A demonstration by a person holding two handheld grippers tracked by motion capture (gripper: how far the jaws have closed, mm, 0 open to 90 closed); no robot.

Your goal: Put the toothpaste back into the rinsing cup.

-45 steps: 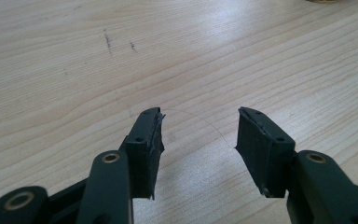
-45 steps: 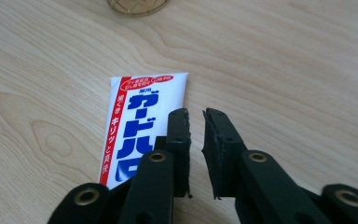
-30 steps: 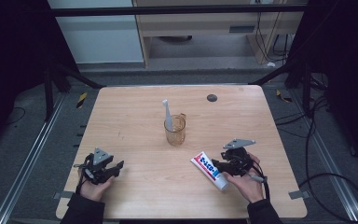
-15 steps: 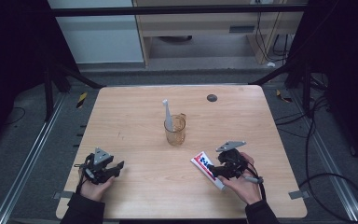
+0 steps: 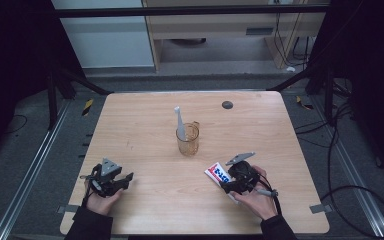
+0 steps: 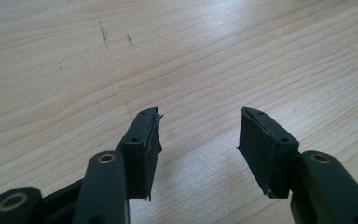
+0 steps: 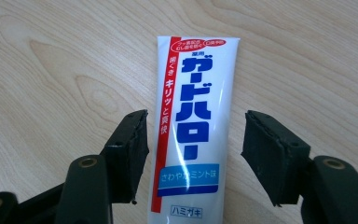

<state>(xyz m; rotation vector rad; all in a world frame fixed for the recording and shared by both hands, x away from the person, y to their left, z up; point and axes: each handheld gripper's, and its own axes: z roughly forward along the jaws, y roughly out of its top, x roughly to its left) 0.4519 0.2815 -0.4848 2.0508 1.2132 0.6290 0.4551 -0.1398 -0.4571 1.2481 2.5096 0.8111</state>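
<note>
A white toothpaste tube with blue and red print lies flat on the wooden table, seen at the front right. My right gripper straddles it low over the table. Its jaws have just been opening, and they stand open with the tube between them and a gap on each side. My left gripper is open over bare wood at the front left, with nothing between its fingers. A clear cup stands mid-table with a white toothbrush upright in it.
A small dark round disc lies near the table's far edge. Metal frame rails run along both sides of the table, and cables trail on the floor at the right.
My right gripper has shifted a little left, down over the toothpaste tube. The tube, the cup and the left gripper have stayed in place.
</note>
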